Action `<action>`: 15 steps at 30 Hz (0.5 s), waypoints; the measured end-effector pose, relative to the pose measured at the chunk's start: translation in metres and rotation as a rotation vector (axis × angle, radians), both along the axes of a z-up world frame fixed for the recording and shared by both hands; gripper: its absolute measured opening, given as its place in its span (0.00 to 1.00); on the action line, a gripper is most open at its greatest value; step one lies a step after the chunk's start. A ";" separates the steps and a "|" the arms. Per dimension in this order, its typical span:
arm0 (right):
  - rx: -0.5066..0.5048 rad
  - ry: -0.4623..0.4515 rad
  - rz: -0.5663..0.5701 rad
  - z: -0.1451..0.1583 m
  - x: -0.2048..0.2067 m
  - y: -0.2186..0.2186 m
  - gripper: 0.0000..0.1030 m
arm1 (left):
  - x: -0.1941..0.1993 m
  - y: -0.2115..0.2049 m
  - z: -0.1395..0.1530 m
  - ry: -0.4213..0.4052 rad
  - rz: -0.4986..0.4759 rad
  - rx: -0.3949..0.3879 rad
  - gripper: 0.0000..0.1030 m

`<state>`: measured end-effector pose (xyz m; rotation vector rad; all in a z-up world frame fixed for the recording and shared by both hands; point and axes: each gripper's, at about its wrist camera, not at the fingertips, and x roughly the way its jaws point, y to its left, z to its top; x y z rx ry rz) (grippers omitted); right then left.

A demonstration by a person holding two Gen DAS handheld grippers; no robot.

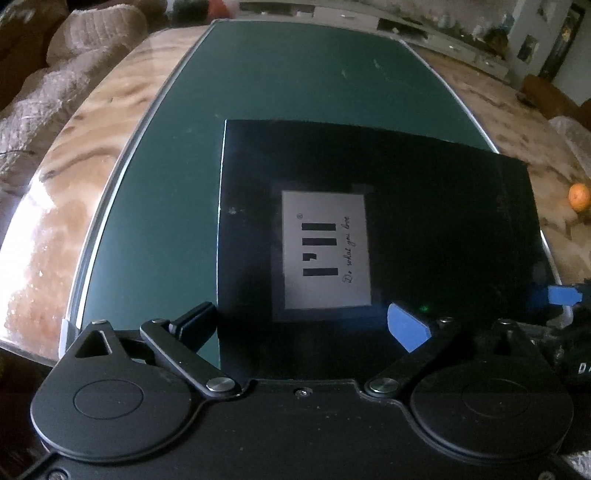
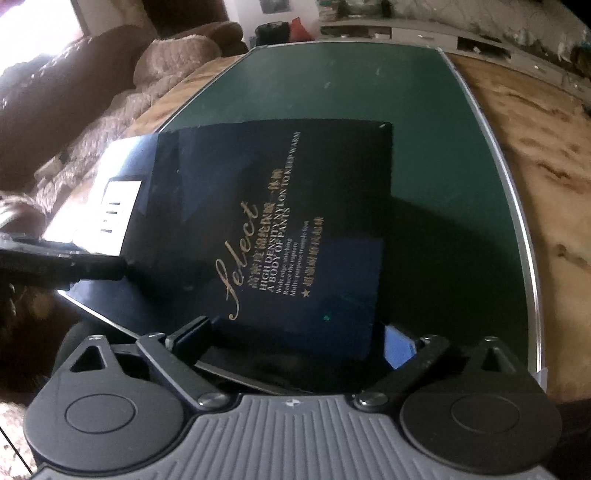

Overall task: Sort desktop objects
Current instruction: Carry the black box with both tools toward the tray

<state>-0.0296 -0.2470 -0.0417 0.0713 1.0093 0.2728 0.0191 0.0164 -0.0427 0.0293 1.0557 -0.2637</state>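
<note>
A flat black box (image 1: 424,206) with a grey label lies on the dark green mat (image 1: 229,110). My left gripper (image 1: 306,325) is open, its fingers either side of the box's near edge. In the right wrist view a dark blue box (image 2: 280,229) with gold "Select" lettering lies on the mat (image 2: 424,122), partly over the black box (image 2: 122,184). My right gripper (image 2: 295,339) is open around its near edge. The left gripper (image 2: 55,262) shows at the left there, and the right gripper's blue pad (image 1: 561,295) shows at the right in the left wrist view.
The mat lies on a marbled brown table (image 1: 74,177). An orange fruit (image 1: 579,197) sits at the table's right side. A brown plush sofa (image 2: 110,92) stands to the left. A cluttered shelf (image 2: 461,33) runs along the far wall.
</note>
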 end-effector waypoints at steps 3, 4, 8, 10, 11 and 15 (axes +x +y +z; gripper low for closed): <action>0.005 -0.013 0.003 0.008 -0.001 0.000 0.93 | 0.000 -0.002 0.008 -0.020 -0.007 0.007 0.97; 0.004 -0.017 0.004 0.010 -0.001 0.000 0.93 | 0.002 -0.002 0.011 -0.025 -0.006 0.006 0.97; 0.009 -0.024 0.011 0.018 0.007 -0.001 0.93 | 0.010 -0.003 0.019 -0.041 -0.001 0.006 0.97; 0.033 -0.010 0.002 0.019 0.015 -0.005 0.93 | 0.016 -0.004 0.022 -0.036 0.001 0.007 0.97; 0.046 0.000 -0.003 0.020 0.018 -0.007 0.93 | 0.018 -0.004 0.023 -0.035 0.002 0.005 0.97; 0.084 0.032 -0.015 0.020 0.028 -0.014 0.93 | 0.022 -0.004 0.026 -0.032 0.001 0.003 0.97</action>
